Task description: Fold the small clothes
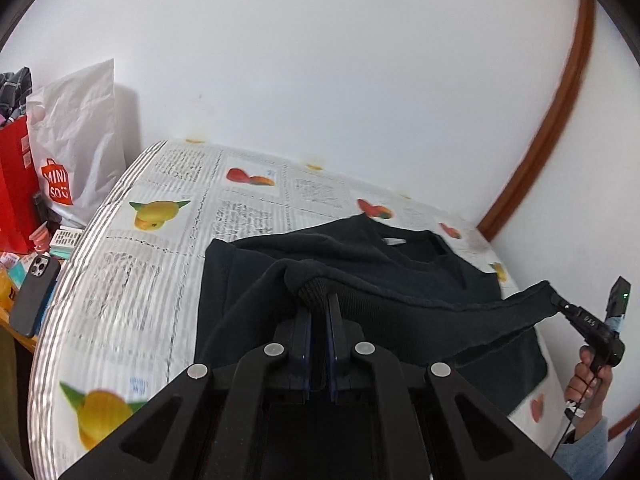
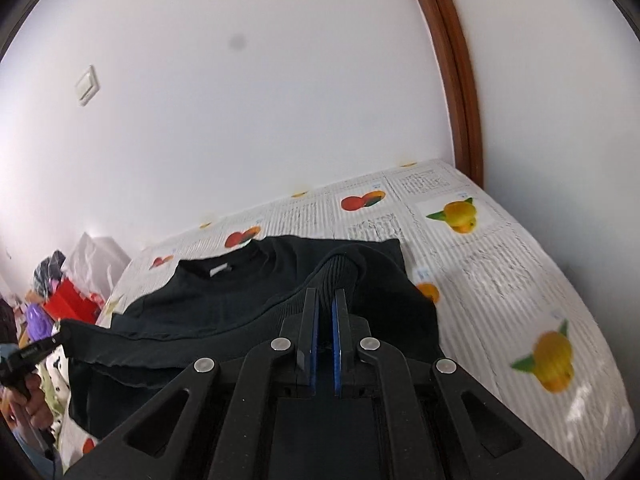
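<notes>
Both grippers pinch the ribbed hem of a black top [image 1: 360, 264], one at each bottom corner, so the edge hangs taut between them. The left gripper [image 1: 319, 300] has its jaws nearly together on a bunched fold of hem; the right gripper [image 2: 325, 296] grips the other corner the same way. Ahead of each, the rest of the top lies flat on the fruit-print bed [image 1: 160, 240], neckline and label farthest away, near the wall. Holding both corners level looks meant to carry the hem forward toward the collar in one even fold. Off beyond the left gripper's outer side, a phone [image 1: 34, 292] and shopping bag [image 1: 76, 148] sit clear of the work.
</notes>
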Tool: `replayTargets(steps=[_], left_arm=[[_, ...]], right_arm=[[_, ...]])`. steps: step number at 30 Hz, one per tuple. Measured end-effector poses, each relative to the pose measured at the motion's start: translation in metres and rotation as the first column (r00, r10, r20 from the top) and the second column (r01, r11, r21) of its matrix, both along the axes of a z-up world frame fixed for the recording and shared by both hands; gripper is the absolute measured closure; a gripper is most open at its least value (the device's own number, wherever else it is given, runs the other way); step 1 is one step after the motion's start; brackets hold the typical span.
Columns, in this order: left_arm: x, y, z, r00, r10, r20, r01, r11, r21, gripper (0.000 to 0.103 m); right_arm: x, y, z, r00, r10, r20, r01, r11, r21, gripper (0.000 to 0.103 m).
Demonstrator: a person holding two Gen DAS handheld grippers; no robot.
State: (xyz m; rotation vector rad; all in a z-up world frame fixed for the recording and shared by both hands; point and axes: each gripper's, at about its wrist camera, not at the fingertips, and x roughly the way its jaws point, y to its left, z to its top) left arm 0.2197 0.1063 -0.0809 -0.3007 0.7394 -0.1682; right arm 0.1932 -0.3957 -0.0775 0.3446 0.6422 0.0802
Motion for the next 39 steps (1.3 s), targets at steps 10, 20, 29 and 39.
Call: replayTargets(steps=[10, 20, 29, 39], left_arm=[[0.045, 0.006, -0.044, 0.992, 0.022, -0.126, -0.018, 0.999, 0.032, 0.093], [-0.005, 0.004, -0.015, 0.992, -0.096, -0.081, 0.1, 0.994, 0.053, 0.067], [0.012, -0.041, -0.055, 0.963, -0.175, -0.205, 0.197, 0.976, 0.093, 0.062], [0.09, -0.01, -0.045, 0.987, -0.007, -0.158, 0.026, 0.993, 0.114, 0.063]], right_arm=[[0.077, 0.01, -0.051, 0.991, 0.003, -0.134, -0.011, 0.998, -0.062, 0.097], [0.027, 0.019, -0.015, 0.992, 0.062, -0.108, -0.081, 0.978, -0.19, 0.07], [0.045, 0.053, -0.057, 0.955, 0.164, -0.246, -0.195, 0.975, -0.108, 0.07], [0.126, 0.04, -0.049, 0.977, 0.017, -0.214, -0.055, 0.984, -0.172, 0.071]])
